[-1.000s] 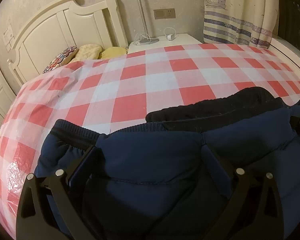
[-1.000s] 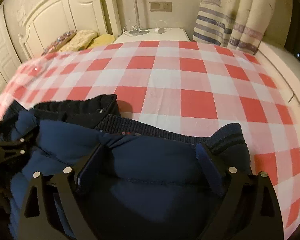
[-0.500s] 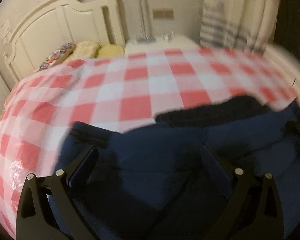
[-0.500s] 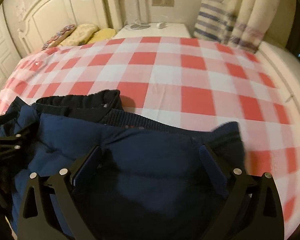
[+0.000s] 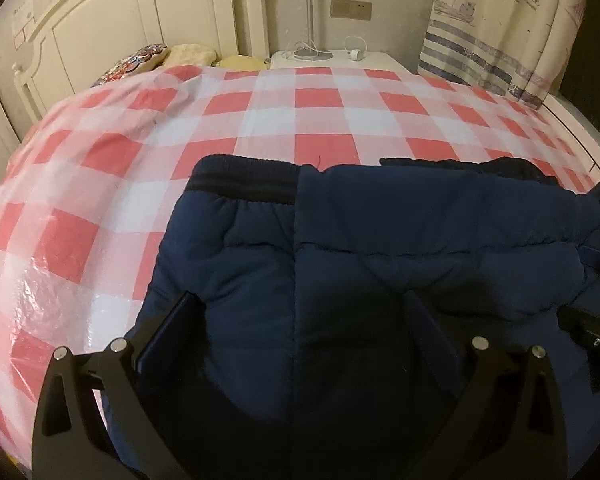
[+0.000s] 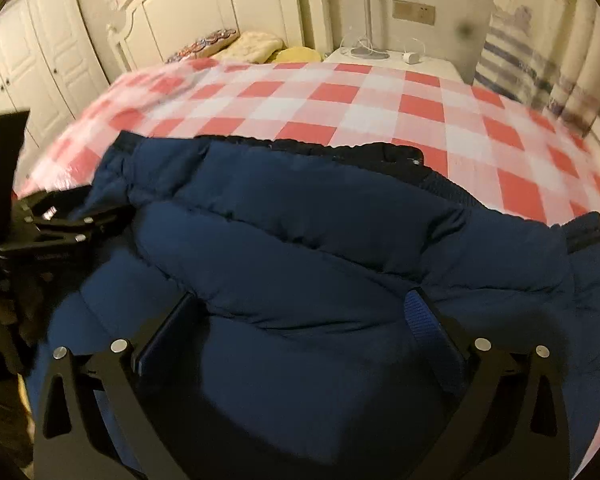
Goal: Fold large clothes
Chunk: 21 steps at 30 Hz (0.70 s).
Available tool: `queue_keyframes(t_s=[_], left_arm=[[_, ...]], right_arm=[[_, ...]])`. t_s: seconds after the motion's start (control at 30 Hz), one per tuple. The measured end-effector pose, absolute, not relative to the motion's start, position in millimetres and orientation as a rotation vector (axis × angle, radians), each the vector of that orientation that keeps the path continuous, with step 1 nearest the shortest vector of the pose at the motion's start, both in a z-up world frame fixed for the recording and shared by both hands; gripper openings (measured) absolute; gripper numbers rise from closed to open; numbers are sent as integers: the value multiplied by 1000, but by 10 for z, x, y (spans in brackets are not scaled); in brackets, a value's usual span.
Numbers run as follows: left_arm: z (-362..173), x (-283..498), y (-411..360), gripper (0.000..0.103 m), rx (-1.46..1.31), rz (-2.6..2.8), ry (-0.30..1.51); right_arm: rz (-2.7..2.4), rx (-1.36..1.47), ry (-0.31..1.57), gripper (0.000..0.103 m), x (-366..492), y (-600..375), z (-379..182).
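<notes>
A navy padded jacket (image 5: pixel 360 280) with a dark ribbed hem lies on the red-and-white checked bed cover (image 5: pixel 320 120). It fills the lower part of both views, and in the right wrist view (image 6: pixel 320 260) it lies in soft folds. My left gripper (image 5: pixel 300 308) is open, its fingers spread wide over the jacket. My right gripper (image 6: pixel 304 308) is open too, fingers wide apart above the padded cloth. The left gripper also shows at the left edge of the right wrist view (image 6: pixel 60 220), beside the jacket's edge.
A white headboard (image 5: pixel 120 20) and pillows (image 5: pixel 188 56) are at the far left. A white bedside table (image 5: pixel 332 58) with a lamp base and charger stands behind the bed. A striped curtain (image 5: pixel 500 40) hangs at the right. White wardrobe doors (image 6: pixel 32 64) are at the left.
Both grippers have pulled back and swung, so the jacket sits further into view. The jacket lies flatter on the bed cover. Both grippers stay open.
</notes>
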<state>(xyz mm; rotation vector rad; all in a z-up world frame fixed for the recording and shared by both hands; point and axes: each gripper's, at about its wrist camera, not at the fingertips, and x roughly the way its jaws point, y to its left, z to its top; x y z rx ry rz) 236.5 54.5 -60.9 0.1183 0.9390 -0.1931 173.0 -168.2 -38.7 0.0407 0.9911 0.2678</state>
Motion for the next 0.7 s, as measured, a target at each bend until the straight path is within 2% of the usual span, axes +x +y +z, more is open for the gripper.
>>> queue_keyframes(t_s=[0.37, 0.53, 0.7], left_arm=[[-595, 2372, 560, 101, 136, -164, 922], [-112, 1857, 615, 100, 81, -123, 745], [70, 1277, 249, 101, 153, -311, 644]], right_arm=[[276, 50, 991, 99, 1719, -1697, -379], [271, 131, 921, 99, 1365, -1880, -53], [202, -7, 884, 99, 919, -1977, 67]])
